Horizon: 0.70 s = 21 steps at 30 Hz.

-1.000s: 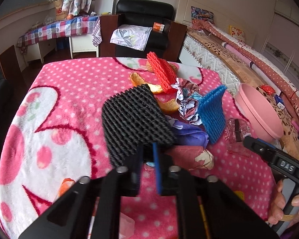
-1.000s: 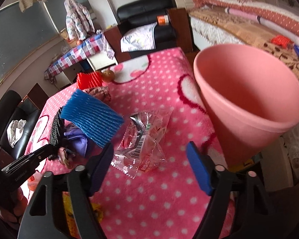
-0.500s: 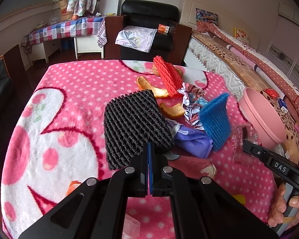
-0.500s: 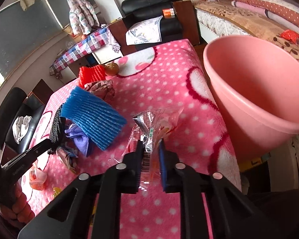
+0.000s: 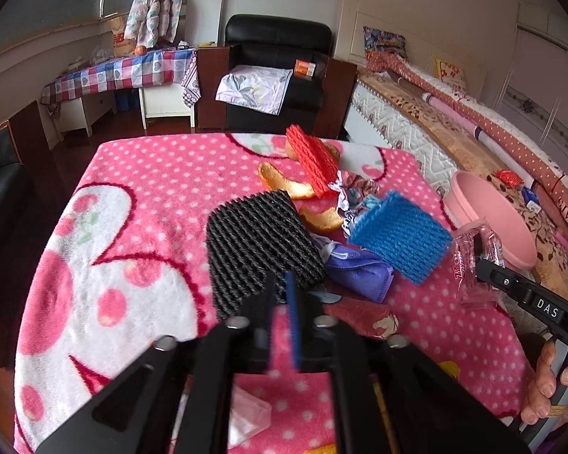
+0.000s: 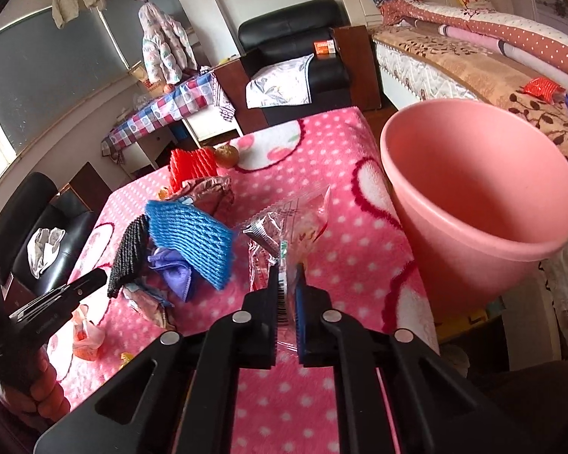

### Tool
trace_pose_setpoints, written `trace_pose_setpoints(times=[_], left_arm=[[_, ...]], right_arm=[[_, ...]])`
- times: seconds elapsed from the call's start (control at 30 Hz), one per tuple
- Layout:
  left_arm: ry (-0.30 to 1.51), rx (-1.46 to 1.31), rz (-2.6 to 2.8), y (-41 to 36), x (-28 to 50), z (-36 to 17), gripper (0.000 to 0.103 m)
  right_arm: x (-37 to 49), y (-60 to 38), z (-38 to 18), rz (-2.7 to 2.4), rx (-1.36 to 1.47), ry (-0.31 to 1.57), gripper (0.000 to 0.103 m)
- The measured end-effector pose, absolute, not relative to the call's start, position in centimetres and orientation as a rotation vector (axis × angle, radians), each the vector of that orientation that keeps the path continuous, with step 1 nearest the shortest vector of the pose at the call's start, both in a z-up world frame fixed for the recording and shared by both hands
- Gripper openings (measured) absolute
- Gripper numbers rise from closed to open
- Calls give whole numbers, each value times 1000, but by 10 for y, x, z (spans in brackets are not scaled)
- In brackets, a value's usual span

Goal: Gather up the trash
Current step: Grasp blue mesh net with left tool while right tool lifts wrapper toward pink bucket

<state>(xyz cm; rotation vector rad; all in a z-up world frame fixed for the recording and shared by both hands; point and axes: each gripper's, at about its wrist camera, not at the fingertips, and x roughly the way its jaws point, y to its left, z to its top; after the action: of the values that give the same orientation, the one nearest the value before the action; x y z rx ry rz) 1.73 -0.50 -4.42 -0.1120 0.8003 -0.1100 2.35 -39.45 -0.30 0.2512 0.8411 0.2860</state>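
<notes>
My right gripper (image 6: 286,276) is shut on a clear plastic wrapper (image 6: 284,227) and holds it above the pink polka-dot table (image 6: 322,159), left of the pink bucket (image 6: 473,196). The wrapper also shows in the left wrist view (image 5: 473,261), near the bucket (image 5: 488,219). My left gripper (image 5: 282,283) is nearly shut, with a narrow gap and nothing visibly between its fingers, at the near edge of the black foam net (image 5: 257,246). Blue foam net (image 5: 397,242), red foam net (image 5: 314,159), purple cloth (image 5: 356,265) and orange peels (image 5: 284,185) lie in a pile.
A crumpled foil wrapper (image 5: 356,193) lies in the pile, a reddish packet (image 5: 359,314) near my left gripper. A small orange-and-clear bag (image 6: 85,336) lies at the table's near left. A black armchair (image 5: 276,75) stands behind the table, a bed (image 5: 473,143) to the right.
My right gripper closed on the clear wrapper and lifted it off the table. My left gripper closed near the black net, then opened a narrow gap, and pulled back a little.
</notes>
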Motion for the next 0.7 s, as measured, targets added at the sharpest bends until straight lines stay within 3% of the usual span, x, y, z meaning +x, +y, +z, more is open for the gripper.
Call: trace_pose_setpoints(times=[0.03,0.1,0.47,0.57,0.6,0.7], left_arm=[[797,-119,-107,-2,15,-43,38],[787,-141,-90,6,12,-42,50],[909,-285,-56,26,36,-76,50],[907,-288,-64,27,39,-76,20],[909,-287,-71,28,40,-76,6],[895,-283,-69,29,40,-72,0]], right_arm=[[22,-395,-2,288,251,838,7],[21,-395,0,297,254,832,7],[11,-394,19,340,255,779,7],[12,-396,19,334,258,778,7],[13,-398,19,332,265,780,7],[14,-399,17,332,274,784,7]])
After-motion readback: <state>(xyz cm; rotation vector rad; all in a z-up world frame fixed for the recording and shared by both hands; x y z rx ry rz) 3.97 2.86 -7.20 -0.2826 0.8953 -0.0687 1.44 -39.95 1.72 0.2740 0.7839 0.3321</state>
